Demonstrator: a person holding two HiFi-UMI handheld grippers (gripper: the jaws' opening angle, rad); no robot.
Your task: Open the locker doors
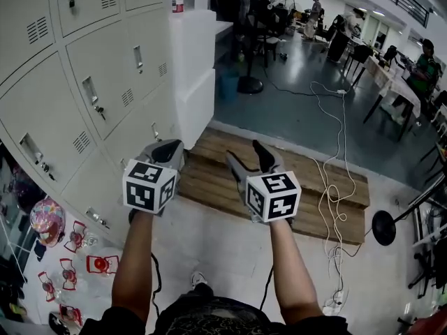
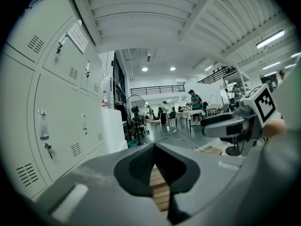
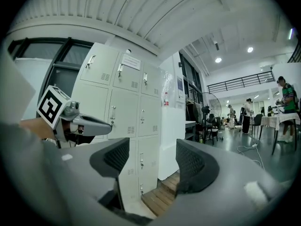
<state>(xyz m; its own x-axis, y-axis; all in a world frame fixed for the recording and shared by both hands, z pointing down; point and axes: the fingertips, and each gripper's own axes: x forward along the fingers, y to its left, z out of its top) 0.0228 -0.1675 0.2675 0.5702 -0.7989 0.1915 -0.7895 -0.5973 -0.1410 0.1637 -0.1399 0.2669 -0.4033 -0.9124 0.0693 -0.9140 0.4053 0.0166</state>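
Plainly, the locker doors [image 1: 77, 103] are thin sheet metal. I judge them light and stiff on their hinges, and smooth enough that the fingers would slip on a flat face. The place to take hold is the small upright pull handle [image 1: 89, 91] near one edge of each door, with a key [image 1: 100, 110] hanging just below it. The key may need turning before a door gives.

The bank of lockers stands along the left edge of the floor [image 1: 209, 243]. A wooden pallet [image 1: 307, 180] lies on the floor at its foot. Every door in view is shut, so nothing inside any compartment can be seen.

The left gripper [image 2: 154, 149] is nearer the lockers but well apart from them. Its fingers [image 2: 141, 164] are drawn together at the tips and hold nothing. The right gripper [image 3: 153, 157] hangs beside it over the pallet, and its fingers [image 3: 193, 161] are spread wide and empty. Neither gripper touches a door. The wide one looks better set to pinch a handle.
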